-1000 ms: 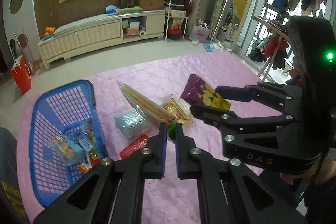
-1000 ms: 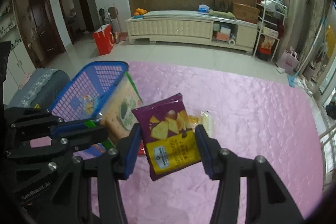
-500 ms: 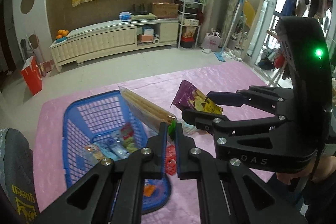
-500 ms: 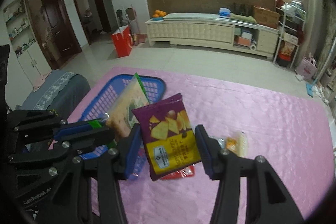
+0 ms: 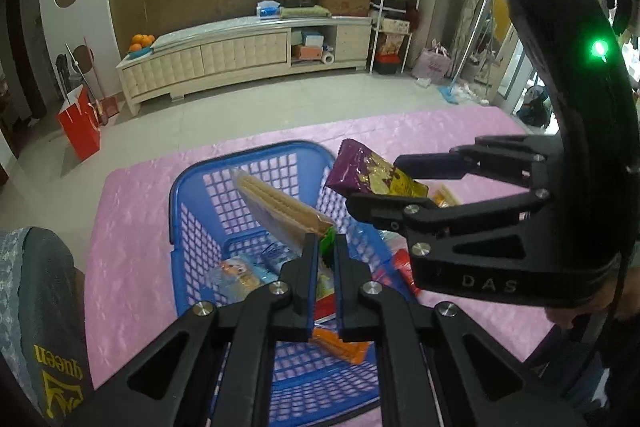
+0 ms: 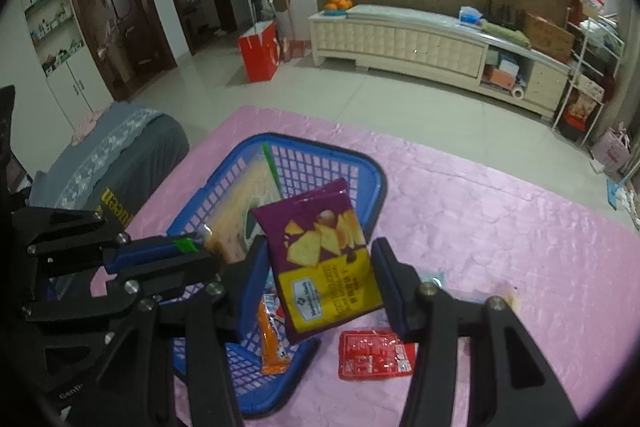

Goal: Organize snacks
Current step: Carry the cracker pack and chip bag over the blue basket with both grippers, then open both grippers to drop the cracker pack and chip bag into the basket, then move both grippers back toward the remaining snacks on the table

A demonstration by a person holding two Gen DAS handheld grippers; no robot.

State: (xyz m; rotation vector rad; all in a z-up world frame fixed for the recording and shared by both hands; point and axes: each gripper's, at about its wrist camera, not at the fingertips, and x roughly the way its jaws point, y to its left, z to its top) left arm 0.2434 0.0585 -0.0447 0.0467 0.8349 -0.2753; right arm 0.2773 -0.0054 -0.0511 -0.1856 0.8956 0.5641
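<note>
My left gripper [image 5: 325,269] is shut on the green end of a long clear pack of biscuit sticks [image 5: 280,209], which hangs above the blue mesh basket [image 5: 192,211]. My right gripper [image 6: 320,281] is shut on a purple and yellow chip bag [image 6: 324,259] and holds it over the basket's [image 6: 360,167] right side. In the left wrist view the right gripper [image 5: 372,183] stands to the right with the chip bag [image 5: 368,177] in it. In the right wrist view the left gripper [image 6: 200,253] shows at the left with the stick pack [image 6: 240,199]. Several small snacks lie inside the basket, among them an orange pack [image 6: 272,343].
A pink quilted cloth [image 6: 500,227] covers the table. A flat red packet [image 6: 374,355] and small clear packs [image 6: 472,291] lie on it right of the basket. A grey garment [image 5: 44,307] is at the left. A cream cabinet [image 5: 240,55] stands across the tiled floor.
Both grippers have carried their packs leftward, from above the loose snacks on the cloth to above the basket. Their grips have not changed.
</note>
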